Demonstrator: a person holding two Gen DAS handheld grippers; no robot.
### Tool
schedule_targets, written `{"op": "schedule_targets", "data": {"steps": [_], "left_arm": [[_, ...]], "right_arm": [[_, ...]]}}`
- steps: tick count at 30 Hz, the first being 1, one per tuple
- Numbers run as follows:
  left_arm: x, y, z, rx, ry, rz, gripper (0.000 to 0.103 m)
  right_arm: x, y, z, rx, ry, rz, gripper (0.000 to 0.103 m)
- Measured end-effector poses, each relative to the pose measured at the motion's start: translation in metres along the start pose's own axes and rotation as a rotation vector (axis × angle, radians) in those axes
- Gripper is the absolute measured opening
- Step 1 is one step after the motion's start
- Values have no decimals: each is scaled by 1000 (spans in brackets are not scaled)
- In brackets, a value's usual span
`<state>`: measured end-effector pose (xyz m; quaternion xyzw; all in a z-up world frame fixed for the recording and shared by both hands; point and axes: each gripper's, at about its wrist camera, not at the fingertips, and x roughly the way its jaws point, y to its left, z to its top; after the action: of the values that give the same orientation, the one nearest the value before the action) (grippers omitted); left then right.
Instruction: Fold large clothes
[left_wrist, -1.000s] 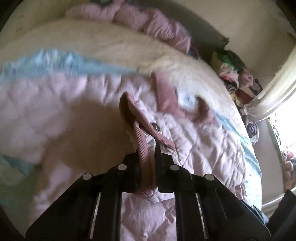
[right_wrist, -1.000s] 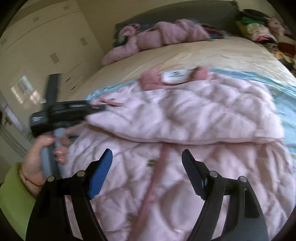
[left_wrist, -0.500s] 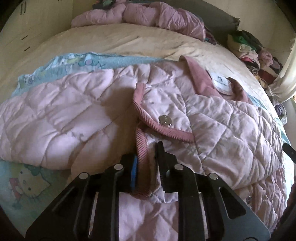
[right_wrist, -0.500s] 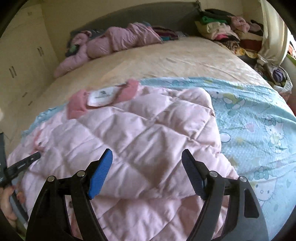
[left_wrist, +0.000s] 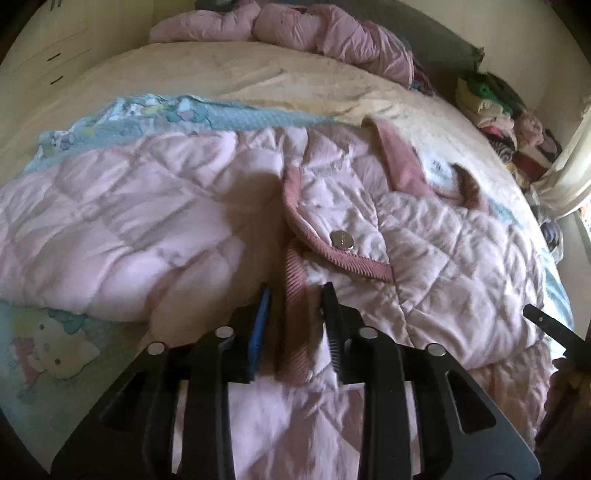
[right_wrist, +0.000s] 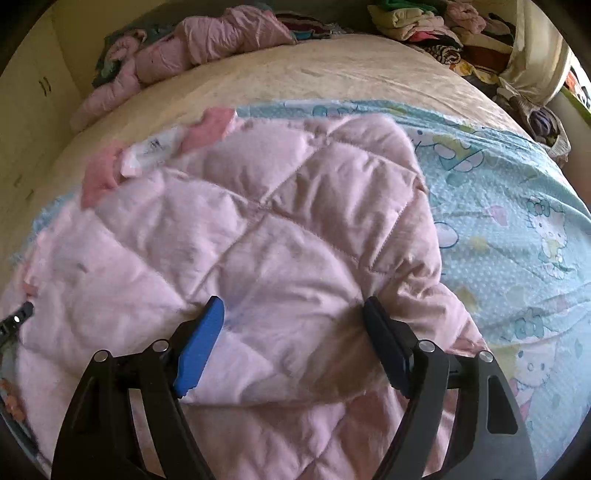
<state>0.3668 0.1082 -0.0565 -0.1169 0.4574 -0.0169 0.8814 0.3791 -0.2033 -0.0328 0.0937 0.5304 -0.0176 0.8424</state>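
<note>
A pale pink quilted jacket (left_wrist: 424, 236) with darker pink ribbed trim lies spread across the bed (left_wrist: 258, 85), on top of a light blue cartoon-print sheet (right_wrist: 517, 206). Its collar and white label point toward the head of the bed, and one padded sleeve is folded in over the body (right_wrist: 295, 221).

The left tool (left_wrist: 295, 295) has just been opening: its jaws now stand slightly apart on either side of the ribbed front edge (left_wrist: 295, 280), which lies between them, no longer pinched. A silver snap button (left_wrist: 342, 240) sits just beyond.

The right tool (right_wrist: 293, 317) hangs wide open over the folded sleeve, gripping nothing.

A crumpled pink garment (right_wrist: 207, 40) lies at the head of the bed, and a heap of mixed clothes (right_wrist: 424, 22) sits in the far corner.
</note>
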Motion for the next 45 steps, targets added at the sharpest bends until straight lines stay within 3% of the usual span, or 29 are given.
{"op": "schedule_targets", "data": {"steps": [2,4,7,9,27,45], "left_arm": [[-15,4,1,-8,-15,1,38],[-32,10,2,-13,-39,3,49],[-54,18,2,-15,-65,17,70],[-65,24,2,-22,-79,36,95],[-124,133,-16,-170,-104,146,94],[-141,231,-32,-316,-118,185,94]], "right_arm": [[-16,2,1,24,-23,42,78],[-36,11,1,15,-61,80,89],[-64,29,-1,-13,-111,132,97],[-78,41,-2,-32,-134,160,98],[-150,178,-10,-197,-220,365,99],[-146,294,-36,-342,-177,459,99]]}}
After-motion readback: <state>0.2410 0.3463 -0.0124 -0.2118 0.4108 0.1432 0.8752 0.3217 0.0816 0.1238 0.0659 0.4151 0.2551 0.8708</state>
